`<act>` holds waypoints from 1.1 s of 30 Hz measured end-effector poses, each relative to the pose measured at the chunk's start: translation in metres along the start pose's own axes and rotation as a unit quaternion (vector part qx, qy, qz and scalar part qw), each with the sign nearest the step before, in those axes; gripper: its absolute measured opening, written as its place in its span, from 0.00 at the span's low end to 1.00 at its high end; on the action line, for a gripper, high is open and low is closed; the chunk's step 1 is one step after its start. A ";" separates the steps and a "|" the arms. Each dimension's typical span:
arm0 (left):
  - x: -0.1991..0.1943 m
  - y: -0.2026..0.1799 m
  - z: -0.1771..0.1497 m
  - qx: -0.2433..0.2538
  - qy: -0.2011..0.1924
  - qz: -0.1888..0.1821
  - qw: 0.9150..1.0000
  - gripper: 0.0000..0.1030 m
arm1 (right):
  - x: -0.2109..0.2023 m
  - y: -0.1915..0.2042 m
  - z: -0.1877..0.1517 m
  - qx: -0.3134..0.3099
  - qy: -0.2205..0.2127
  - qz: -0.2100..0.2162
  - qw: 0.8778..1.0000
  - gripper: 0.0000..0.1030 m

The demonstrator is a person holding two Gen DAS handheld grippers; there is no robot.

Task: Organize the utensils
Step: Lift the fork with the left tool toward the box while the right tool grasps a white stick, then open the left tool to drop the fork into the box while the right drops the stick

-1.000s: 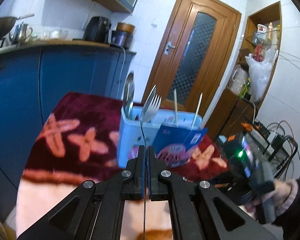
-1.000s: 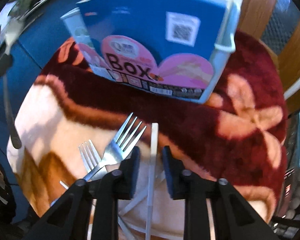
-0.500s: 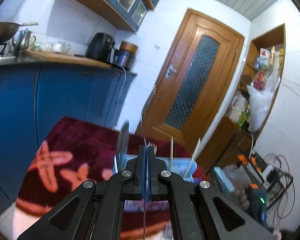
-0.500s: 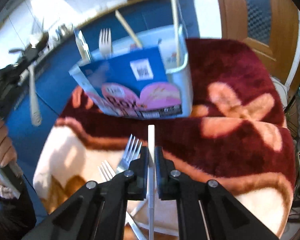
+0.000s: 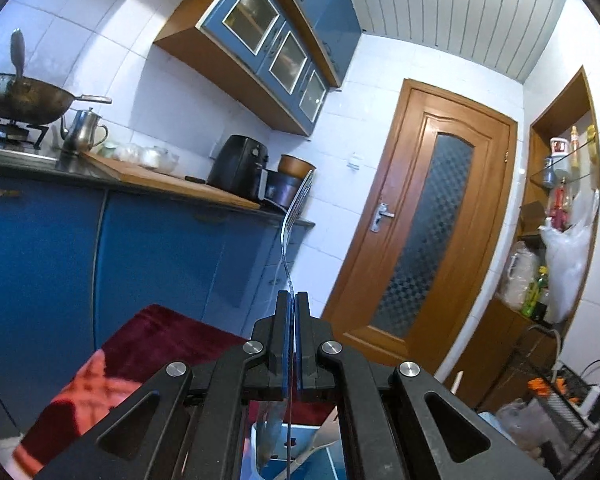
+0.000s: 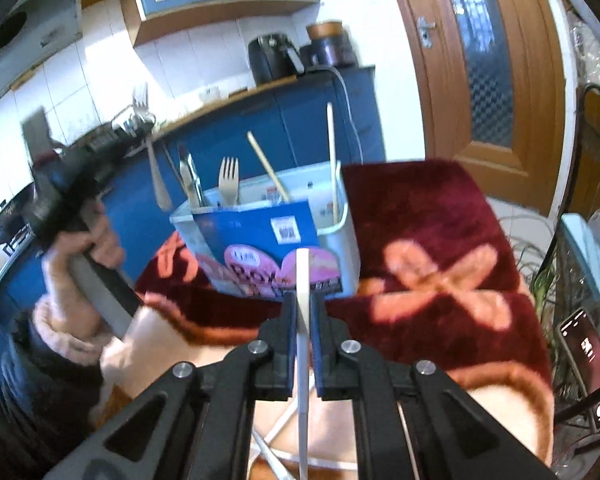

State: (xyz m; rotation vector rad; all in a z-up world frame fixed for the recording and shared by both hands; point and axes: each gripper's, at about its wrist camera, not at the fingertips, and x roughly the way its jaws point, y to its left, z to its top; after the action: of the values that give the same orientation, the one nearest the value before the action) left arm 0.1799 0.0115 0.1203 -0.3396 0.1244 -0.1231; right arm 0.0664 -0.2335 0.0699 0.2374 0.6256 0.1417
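Your left claw (image 5: 291, 300) is clamped tight on a metal fork (image 5: 294, 216), its tines standing up ahead of the tips. Your right claw (image 6: 303, 300) pinches a white chopstick (image 6: 302, 280) that pokes forward past the tips. Just beyond it the blue utensil box (image 6: 340, 236) stands on the red blanket (image 6: 428, 216), holding a fork, a knife and chopsticks. More white chopsticks (image 6: 274, 432) lie beneath that claw.

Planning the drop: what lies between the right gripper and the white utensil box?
In the right wrist view, only bare maroon flowered cloth separates the right gripper, shut on a white chopstick, from the white plastic utensil box.
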 end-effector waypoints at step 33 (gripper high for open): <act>0.006 -0.003 -0.063 0.051 0.016 0.000 0.999 0.01 | 0.064 0.009 0.112 -0.028 -0.248 -0.075 0.966 0.08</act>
State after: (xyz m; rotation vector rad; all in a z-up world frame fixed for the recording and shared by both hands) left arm 0.1767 -0.0131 0.0616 -0.2358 0.1492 -0.1338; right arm 0.1838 -0.2316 0.1236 0.1597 0.1398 -0.0478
